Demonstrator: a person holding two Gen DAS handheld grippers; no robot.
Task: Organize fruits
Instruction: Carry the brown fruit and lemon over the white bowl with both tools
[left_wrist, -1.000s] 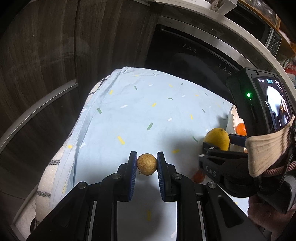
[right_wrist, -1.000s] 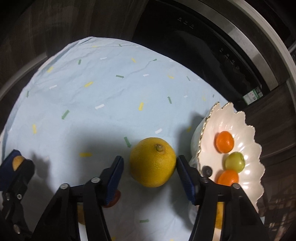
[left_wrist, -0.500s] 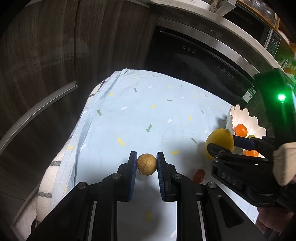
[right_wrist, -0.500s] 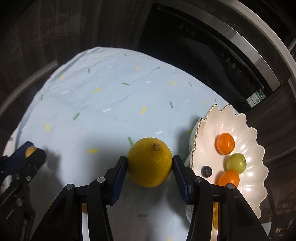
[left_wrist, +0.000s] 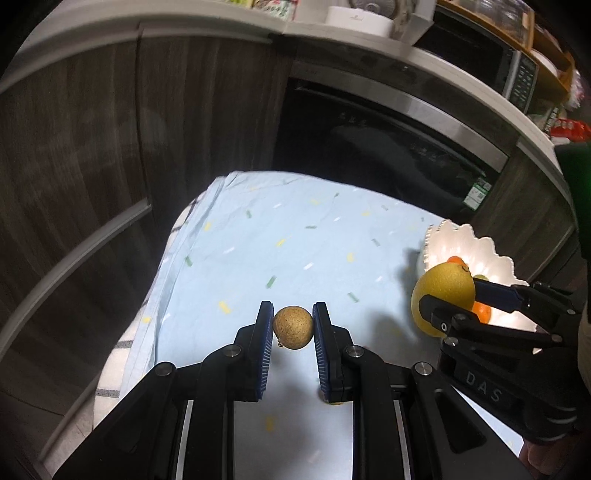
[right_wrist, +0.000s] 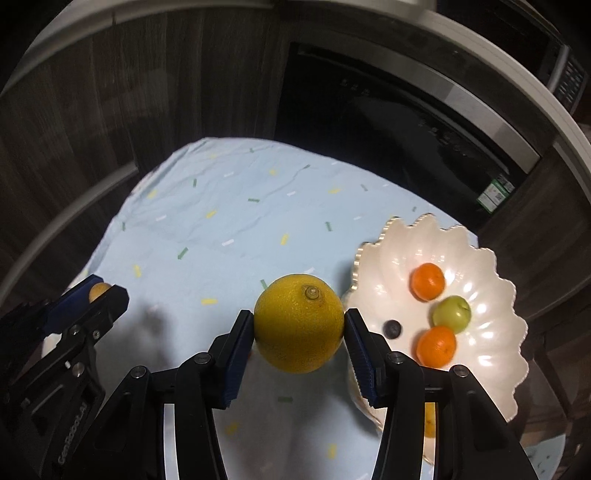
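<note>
The left gripper (left_wrist: 293, 326) clamped a rough brown ball-shaped fruit (left_wrist: 293, 327). The right gripper (right_wrist: 299, 326) pinched a dimpled lemon (right_wrist: 299, 323) beside the scalloped white dish (right_wrist: 491, 343) at lower right; the smooth cloth (right_wrist: 229, 206) lay open upward.

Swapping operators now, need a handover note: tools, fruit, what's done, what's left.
Left tool: shut on a small brown fruit, lifted off the blue cloth.
Right tool: shut on the yellow citrus, beside the white plate.
Done: two orange fruits, a green fruit and a dark berry lie on the plate.
Left: set both held fruits down on the plate, probably.
</note>
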